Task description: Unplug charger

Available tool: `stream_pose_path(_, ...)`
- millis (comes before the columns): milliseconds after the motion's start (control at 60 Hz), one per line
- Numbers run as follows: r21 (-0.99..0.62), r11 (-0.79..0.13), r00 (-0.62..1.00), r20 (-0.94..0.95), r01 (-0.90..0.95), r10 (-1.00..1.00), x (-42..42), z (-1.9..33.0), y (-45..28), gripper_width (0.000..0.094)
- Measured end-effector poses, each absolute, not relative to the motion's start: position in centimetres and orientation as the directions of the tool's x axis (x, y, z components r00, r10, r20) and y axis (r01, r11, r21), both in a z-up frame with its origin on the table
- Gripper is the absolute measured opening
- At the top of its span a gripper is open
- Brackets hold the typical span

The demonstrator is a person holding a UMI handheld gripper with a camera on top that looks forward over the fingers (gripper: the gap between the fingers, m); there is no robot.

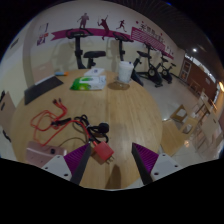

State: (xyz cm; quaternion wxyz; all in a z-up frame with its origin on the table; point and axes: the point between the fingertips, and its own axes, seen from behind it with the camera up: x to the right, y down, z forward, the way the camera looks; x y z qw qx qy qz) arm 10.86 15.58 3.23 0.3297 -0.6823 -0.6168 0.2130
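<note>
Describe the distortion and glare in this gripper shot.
Gripper view: strong fisheye bend curves the pink wall stripe and wooden floor; a bright ceiling light glares; the red charger block between the open jaws looks soft and blurred.

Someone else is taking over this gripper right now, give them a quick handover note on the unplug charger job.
Gripper: fingers open, holding nothing, hovering over the wooden table.
Charger: the red block lies on the table between the fingertips, gaps either side. Its black cable runs off just ahead, beside a red cord.
Done: gripper lined up on the charger.
Left: close on it and pull it free. Whether it is plugged into anything cannot be told from this view.
</note>
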Motion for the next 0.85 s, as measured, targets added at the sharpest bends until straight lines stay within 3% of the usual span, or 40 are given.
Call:
stream_pose_path(267, -0.761, -0.02, 0.094, 0.054, 0.648, 0.994, 24.3, 17.8, 13.0, 0.086)
stream_pose_path(367, -0.774, -0.031, 0.075, 0.021, 0.632, 0.997, 29.7, 21.6, 11.9, 0.0853)
stream_pose_path(533, -0.787, -0.052, 0.111, 0.021, 0.615, 0.994, 35.4, 24.2, 12.0, 0.0857)
stream_pose_path(850, -0.791, -0.045, 0.1, 0.02, 0.61, 0.995, 36.1, 23.6, 12.2, 0.085)
